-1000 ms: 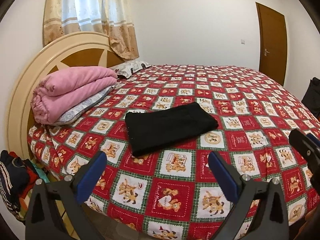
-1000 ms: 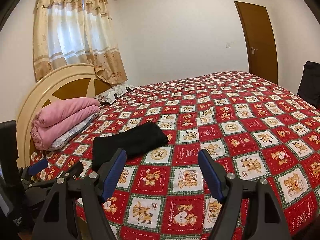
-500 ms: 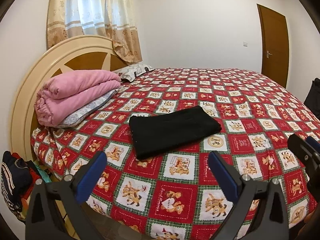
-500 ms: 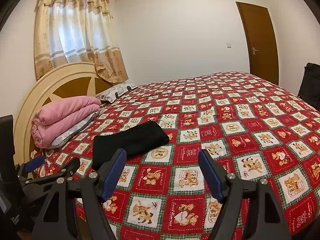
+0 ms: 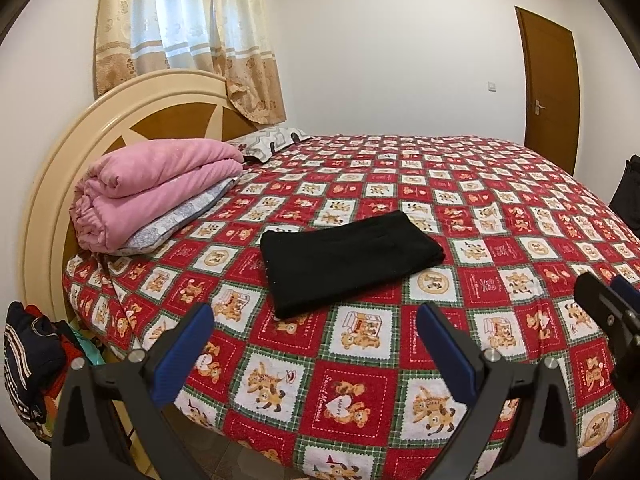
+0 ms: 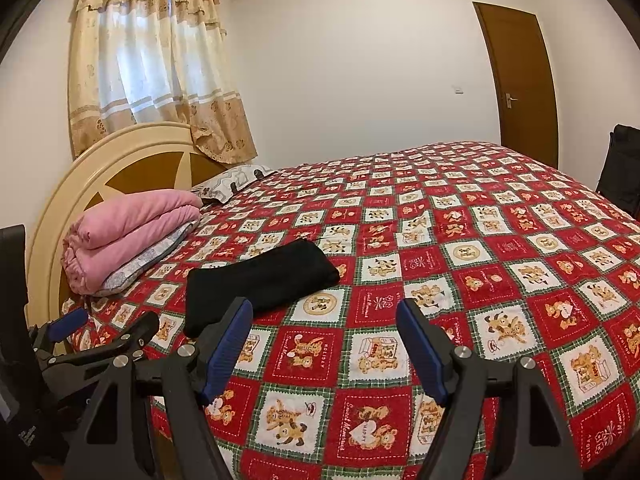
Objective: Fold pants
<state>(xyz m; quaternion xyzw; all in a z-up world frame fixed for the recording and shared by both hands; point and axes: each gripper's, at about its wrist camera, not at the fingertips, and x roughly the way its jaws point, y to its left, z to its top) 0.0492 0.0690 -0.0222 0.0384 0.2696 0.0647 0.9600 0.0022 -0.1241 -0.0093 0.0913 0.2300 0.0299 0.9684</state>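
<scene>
- The bed (image 5: 520, 208) fills both views, its cover a soft quilted cotton of red and white squares printed with teddy bears, edged in green plaid.
- A rounded headboard (image 5: 52, 184) in glossy cream with brown wood panels stands at the bed's head end.
- A plush pink blanket (image 5: 152, 188), rolled in 2 thick layers, lies on a pale patterned pillow against the headboard.
- The pants (image 5: 348, 260) — black, matte, folded into a flat, neat rectangle with crisp edges — lie near the bed's near edge, toward the head end, well apart from the blanket.
- The left gripper (image 5: 312, 344) hangs over the bed's near edge, clear of the pants; its 2 black fingers with ribbed blue pads (image 5: 184, 352) stand wide apart, holding nothing.
- The right gripper (image 6: 324, 344) sits just beside it along the same edge — fingers likewise spread wide, blue pads (image 6: 228, 344) bare, touching nothing.
</scene>
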